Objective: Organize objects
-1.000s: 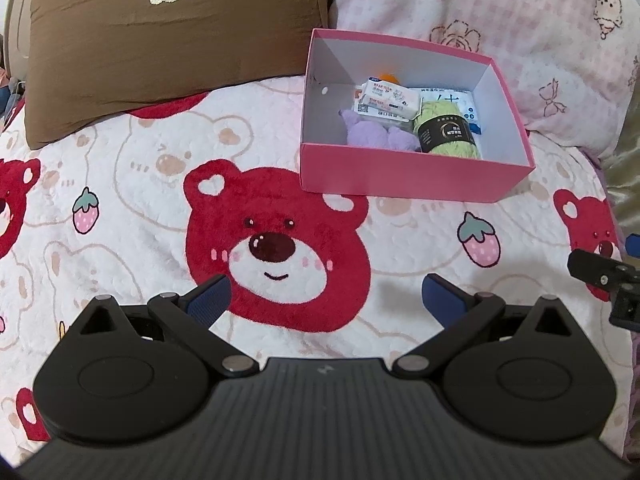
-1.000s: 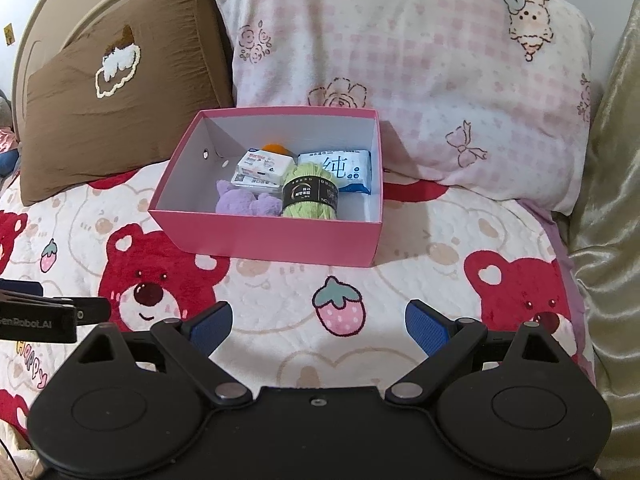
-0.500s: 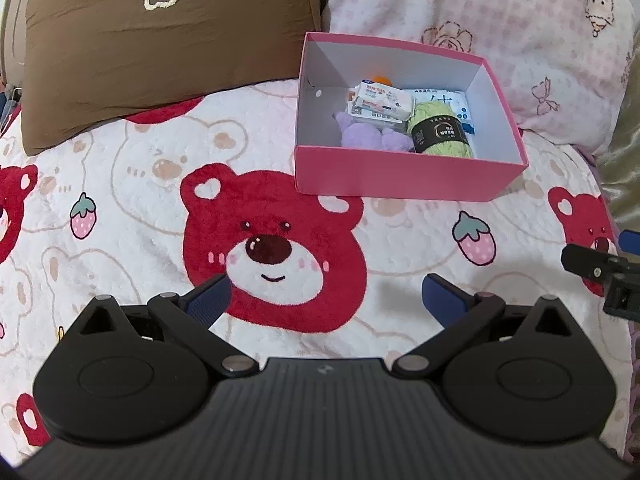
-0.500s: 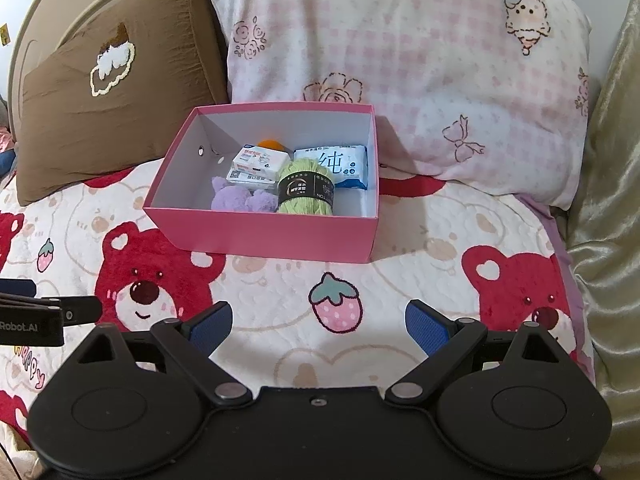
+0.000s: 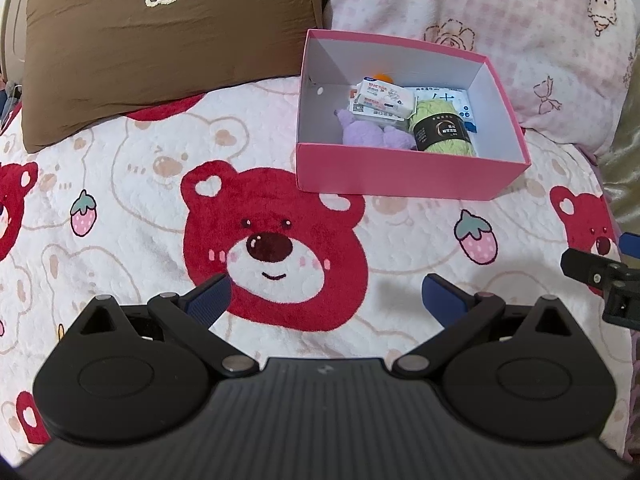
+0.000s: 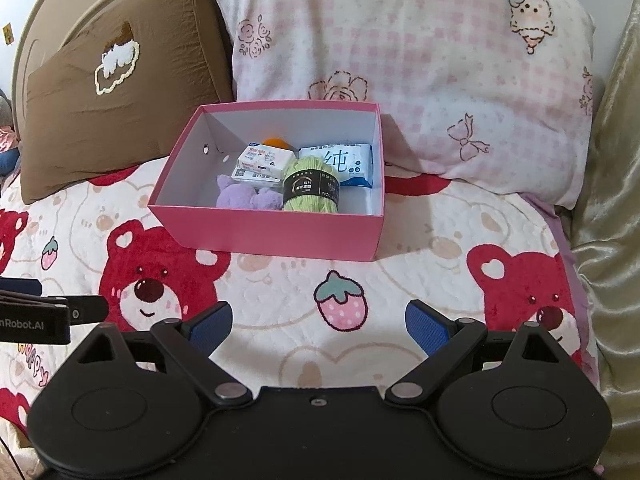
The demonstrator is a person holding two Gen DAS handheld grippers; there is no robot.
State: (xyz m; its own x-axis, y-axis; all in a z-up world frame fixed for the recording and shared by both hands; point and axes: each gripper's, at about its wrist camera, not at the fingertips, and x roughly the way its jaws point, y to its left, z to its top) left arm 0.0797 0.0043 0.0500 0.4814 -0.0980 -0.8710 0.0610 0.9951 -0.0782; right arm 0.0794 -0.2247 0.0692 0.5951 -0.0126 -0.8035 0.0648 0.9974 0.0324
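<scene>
A pink box [image 5: 400,178] [image 6: 272,236] sits on the bear-print bedspread, near the pillows. Inside it lie a green yarn ball with a black label [image 5: 442,132] [image 6: 312,190], a purple plush [image 5: 370,136] [image 6: 244,198], white tissue packs [image 5: 382,98] [image 6: 264,160], a blue-and-white wipes pack [image 6: 344,160] and an orange thing [image 6: 276,142], mostly hidden. My left gripper [image 5: 326,294] hovers open and empty over the bedspread, well short of the box. My right gripper [image 6: 318,320] is likewise open and empty, in front of the box.
A brown pillow [image 5: 160,40] [image 6: 108,108] leans at the back left, a pink checked pillow [image 5: 500,28] [image 6: 420,64] behind the box. Shiny beige fabric [image 6: 612,220] lines the right side. The other gripper's tip shows at each view's edge [image 5: 600,276] [image 6: 40,316].
Both grippers have drawn back from the box, which now looks slightly smaller and higher in each view. Jaws stay open; the box's contents have not moved.
</scene>
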